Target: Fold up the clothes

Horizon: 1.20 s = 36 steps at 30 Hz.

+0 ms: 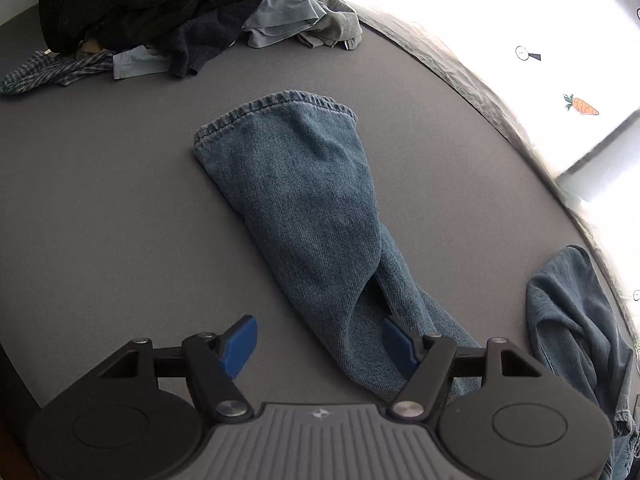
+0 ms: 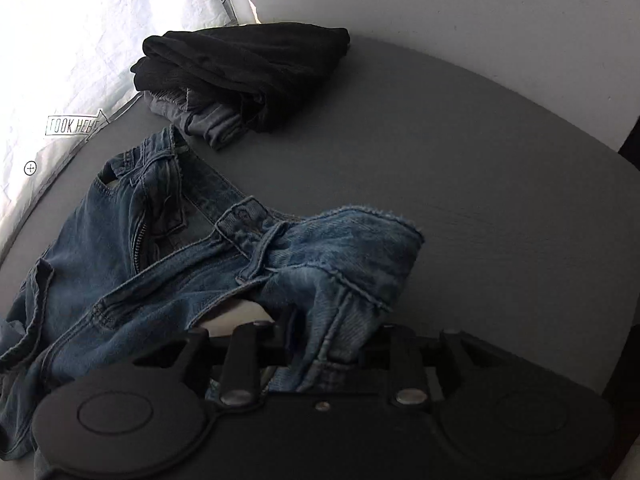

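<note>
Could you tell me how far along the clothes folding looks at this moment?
Done: a folded stack, black garment over grey, sits at the table's far side. In hand: the jeans lie unfolded; the right gripper is at their waistband, its fingertips hidden by denim, while the left gripper stands open astride a leg. Left: these jeans, plus the unfolded pile.

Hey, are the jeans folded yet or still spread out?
Not folded. The jeans lie rumpled with the fly unzipped and the waistband bunched at the right gripper; one leg stretches out flat across the table.
</note>
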Each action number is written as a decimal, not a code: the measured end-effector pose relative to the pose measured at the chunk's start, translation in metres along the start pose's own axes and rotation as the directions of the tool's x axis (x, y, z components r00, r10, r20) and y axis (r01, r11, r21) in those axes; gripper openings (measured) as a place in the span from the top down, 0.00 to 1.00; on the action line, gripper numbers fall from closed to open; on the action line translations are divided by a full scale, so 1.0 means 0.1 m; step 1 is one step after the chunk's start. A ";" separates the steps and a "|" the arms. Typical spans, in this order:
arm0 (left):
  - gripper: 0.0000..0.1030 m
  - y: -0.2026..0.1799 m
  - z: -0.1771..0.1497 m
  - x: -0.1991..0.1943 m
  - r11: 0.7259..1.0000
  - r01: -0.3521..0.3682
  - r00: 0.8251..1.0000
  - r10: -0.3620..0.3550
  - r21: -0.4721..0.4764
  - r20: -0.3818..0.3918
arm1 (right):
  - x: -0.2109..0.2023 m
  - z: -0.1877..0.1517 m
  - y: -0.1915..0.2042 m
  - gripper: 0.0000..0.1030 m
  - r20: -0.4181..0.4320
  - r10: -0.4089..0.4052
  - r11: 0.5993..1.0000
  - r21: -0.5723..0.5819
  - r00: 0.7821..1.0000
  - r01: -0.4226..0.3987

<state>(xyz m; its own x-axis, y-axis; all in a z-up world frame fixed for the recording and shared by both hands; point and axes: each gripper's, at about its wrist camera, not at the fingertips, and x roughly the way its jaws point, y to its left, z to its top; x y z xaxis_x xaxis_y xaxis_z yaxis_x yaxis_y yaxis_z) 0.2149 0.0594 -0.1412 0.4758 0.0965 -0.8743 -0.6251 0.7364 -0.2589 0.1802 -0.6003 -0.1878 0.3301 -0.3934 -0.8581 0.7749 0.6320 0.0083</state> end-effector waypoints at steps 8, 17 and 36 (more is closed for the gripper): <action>0.42 -0.33 0.14 0.12 0.980 0.095 0.995 -0.091 0.173 -0.033 | -0.45 -0.44 0.72 0.07 0.189 0.053 0.987 -0.160 0.981 -0.022; 0.47 -0.60 0.29 0.66 0.935 0.146 0.982 -0.097 0.322 -0.162 | -0.57 -0.84 1.40 0.06 0.134 0.130 0.966 -0.239 0.982 -0.095; 0.97 -1.05 0.73 -1.03 0.735 0.464 0.746 -0.625 0.494 0.229 | -0.81 -0.98 1.36 0.06 0.166 0.109 0.965 -0.253 0.980 -0.064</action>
<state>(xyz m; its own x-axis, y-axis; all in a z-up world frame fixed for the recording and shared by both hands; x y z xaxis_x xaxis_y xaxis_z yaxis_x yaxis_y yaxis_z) 0.2769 0.0209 0.0056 0.8875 -0.2349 -0.3966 0.0668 0.9169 -0.3934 0.2060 -0.4171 -0.1677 0.4976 -0.4277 -0.7546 0.5903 0.8044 -0.0667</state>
